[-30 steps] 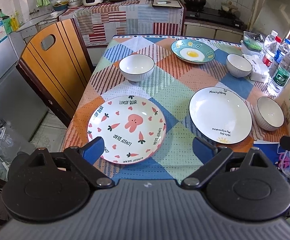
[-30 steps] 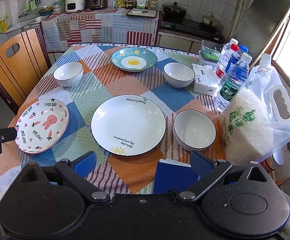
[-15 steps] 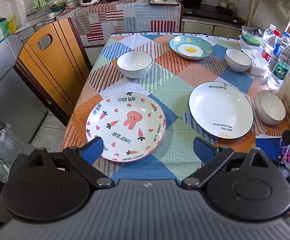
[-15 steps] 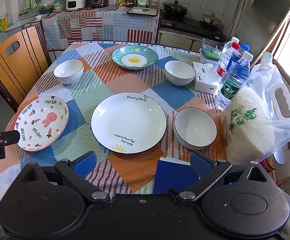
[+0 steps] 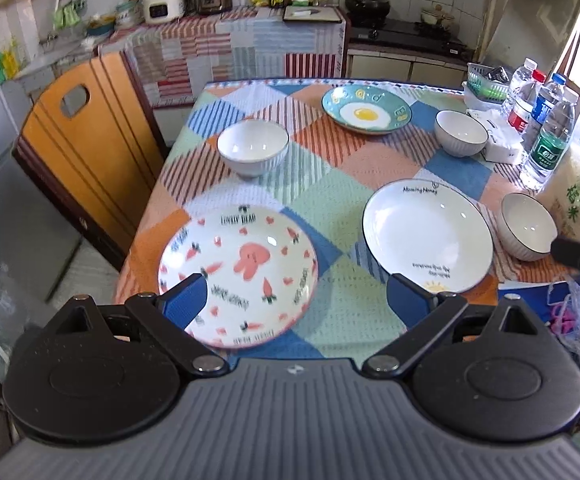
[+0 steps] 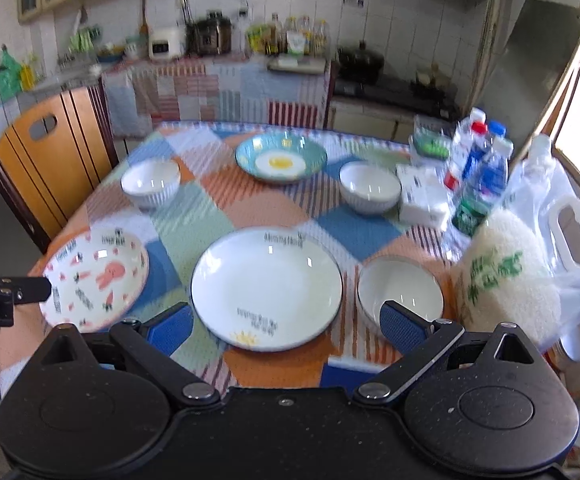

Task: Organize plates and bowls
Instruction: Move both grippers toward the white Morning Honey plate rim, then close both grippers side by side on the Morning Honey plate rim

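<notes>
A pink bunny plate (image 5: 238, 276) lies at the table's near left, also in the right wrist view (image 6: 96, 278). A large white plate (image 5: 428, 236) (image 6: 266, 286) lies near the middle front. A teal egg plate (image 5: 366, 109) (image 6: 281, 159) sits at the back. Three white bowls stand at back left (image 5: 253, 151) (image 6: 151, 182), back right (image 5: 461, 133) (image 6: 370, 187) and near right (image 5: 528, 232) (image 6: 400, 292). My left gripper (image 5: 298, 300) is open just over the bunny plate's near edge. My right gripper (image 6: 286, 322) is open above the white plate's near edge.
A wooden chair (image 5: 86, 148) stands at the table's left side. Water bottles (image 5: 542, 128), a tissue pack (image 6: 424, 196) and a bag of rice (image 6: 510, 276) crowd the right edge. A blue book (image 6: 342, 372) lies at the front edge. A kitchen counter (image 5: 250, 24) runs behind.
Both grippers have moved forward toward the table and tilted up; the plates now sit closer to the open fingers. Nothing has been taken hold of.
</notes>
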Available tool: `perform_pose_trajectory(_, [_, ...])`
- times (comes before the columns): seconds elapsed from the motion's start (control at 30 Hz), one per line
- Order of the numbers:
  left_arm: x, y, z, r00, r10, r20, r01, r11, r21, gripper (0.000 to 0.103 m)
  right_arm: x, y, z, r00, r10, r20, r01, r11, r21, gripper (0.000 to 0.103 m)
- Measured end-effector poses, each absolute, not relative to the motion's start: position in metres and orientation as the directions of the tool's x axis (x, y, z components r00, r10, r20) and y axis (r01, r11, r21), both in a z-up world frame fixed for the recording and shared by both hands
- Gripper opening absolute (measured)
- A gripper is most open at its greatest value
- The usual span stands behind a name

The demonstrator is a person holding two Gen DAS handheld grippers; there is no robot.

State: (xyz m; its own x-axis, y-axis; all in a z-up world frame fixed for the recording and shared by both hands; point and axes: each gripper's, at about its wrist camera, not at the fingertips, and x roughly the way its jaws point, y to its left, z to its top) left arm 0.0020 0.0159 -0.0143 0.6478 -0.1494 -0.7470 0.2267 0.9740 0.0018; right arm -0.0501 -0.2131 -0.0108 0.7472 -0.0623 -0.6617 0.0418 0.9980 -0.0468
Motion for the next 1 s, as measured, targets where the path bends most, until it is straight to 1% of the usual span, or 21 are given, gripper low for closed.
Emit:
perform_pose_trajectory(0.1, [0.02, 0.006, -0.016, 0.626, -0.162, -0.763, 0.251, 0.968, 0.0, 0.094, -0.044, -0.227, -0.017, 0.81, -0.016, -0.586, 0.006, 1.0, -0.019, 0.101])
perform_pose_trajectory(0.17, [0.032, -0.002, -0.02, 0.611, -0.174, -0.772, 0.269, 0.963, -0.004, 0.094, -0.039, -0.239, -0.025, 0.837, 0.038, -0.546, -0.016, 0.999, 0.045, 0.101])
perform_pose_trajectory(0.2, [0.036, -0.007, -0.023, 0.616, -0.174, -0.768, 0.276, 0.961, 0.003, 0.094, -0.034, -0.246, -0.03, 0.839, 0.074, -0.54, -0.029, 0.995, 0.09, 0.101])
perform_pose_trajectory(0.33, [0.056, -0.027, -0.04, 0.619, -0.18, -0.764, 0.316, 0.948, 0.034, 0.094, -0.009, -0.265, -0.06, 0.778, 0.176, -0.603, -0.051, 0.974, 0.219, 0.101])
perform_pose_trajectory(0.5, [0.079, -0.045, -0.066, 0.598, -0.188, -0.779, 0.326, 0.945, 0.023, 0.094, 0.007, -0.28, -0.104, 0.74, 0.2, -0.643, 0.013, 0.951, 0.31, 0.099])
perform_pose_trajectory(0.73, [0.106, -0.065, -0.103, 0.529, -0.237, -0.815, 0.362, 0.931, -0.035, 0.095, 0.016, -0.295, -0.156, 0.666, 0.203, -0.718, 0.125, 0.918, 0.375, 0.095])
perform_pose_trajectory(0.9, [0.125, -0.08, -0.131, 0.494, -0.269, -0.827, 0.378, 0.923, -0.074, 0.094, 0.021, -0.296, -0.172, 0.666, 0.209, -0.716, 0.134, 0.911, 0.39, 0.093])
perform_pose_trajectory(0.93, [0.129, -0.082, -0.136, 0.488, -0.273, -0.829, 0.381, 0.921, -0.079, 0.094, 0.023, -0.296, -0.175, 0.663, 0.202, -0.721, 0.14, 0.912, 0.384, 0.092])
perform_pose_trajectory(1.0, [0.137, -0.087, -0.148, 0.47, -0.276, -0.838, 0.387, 0.918, -0.084, 0.093, 0.027, -0.297, -0.18, 0.662, 0.188, -0.726, 0.153, 0.913, 0.377, 0.086])
